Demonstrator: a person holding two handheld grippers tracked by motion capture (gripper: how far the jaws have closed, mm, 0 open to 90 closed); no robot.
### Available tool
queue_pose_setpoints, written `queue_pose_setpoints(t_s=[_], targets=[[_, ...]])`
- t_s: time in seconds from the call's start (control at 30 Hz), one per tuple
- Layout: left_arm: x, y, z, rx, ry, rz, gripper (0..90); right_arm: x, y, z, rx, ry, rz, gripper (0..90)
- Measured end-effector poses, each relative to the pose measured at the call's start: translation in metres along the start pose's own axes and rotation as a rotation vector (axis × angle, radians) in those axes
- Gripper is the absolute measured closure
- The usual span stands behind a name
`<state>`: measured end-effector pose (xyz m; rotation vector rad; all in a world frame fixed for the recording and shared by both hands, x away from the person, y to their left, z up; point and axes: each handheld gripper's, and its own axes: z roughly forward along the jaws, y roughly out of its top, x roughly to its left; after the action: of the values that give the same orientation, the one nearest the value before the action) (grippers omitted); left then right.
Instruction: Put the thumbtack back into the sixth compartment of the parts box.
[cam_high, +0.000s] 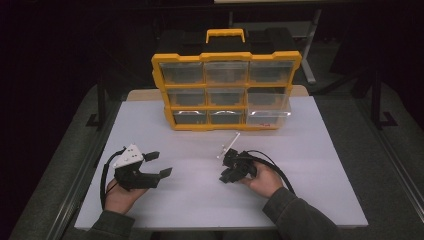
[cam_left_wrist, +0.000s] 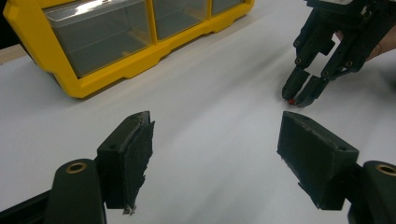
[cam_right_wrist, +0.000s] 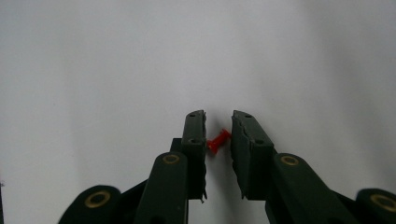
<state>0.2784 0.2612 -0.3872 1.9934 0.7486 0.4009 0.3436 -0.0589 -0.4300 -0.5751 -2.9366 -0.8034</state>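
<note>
The right hand-held gripper (cam_right_wrist: 218, 128) is down on the white desk (cam_high: 310, 145), jaws nearly together around a small red pushpin (cam_right_wrist: 218, 140) that lies between the pads, touching the right one at least; whether it's truly pinched, I cannot tell. So the pick is underway, not finished. The left hand-held gripper (cam_high: 159, 164) waits left of the pin, jaws wide apart, holding nothing. Beyond the pin stands the yellow drawer organizer (cam_high: 227, 56), one lower-right drawer (cam_high: 268, 114) pulled out; the drop-off looks yet to come.

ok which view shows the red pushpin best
The right gripper view: the red pushpin lies large and sharp on the white table between the right gripper jaws. The left gripper view gives a red speck; in the high view I cannot make it out.
</note>
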Motion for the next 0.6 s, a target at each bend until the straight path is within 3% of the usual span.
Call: queue_pose_setpoints(t_s=[0.17, 0.6], targets=[[0.0005, 0.0001, -0.0004, 0.003, 0.002, 0.004, 26.1, 0.0022, -0.0014, -0.0003, 0.000, -0.024, -0.021, 79.0], [-0.0001, -0.0003, 0.0007, -0.001, 0.000, -0.003, 26.1, -0.0076, -0.0042, -0.0019, -0.005, 0.047, 0.004, 80.8]])
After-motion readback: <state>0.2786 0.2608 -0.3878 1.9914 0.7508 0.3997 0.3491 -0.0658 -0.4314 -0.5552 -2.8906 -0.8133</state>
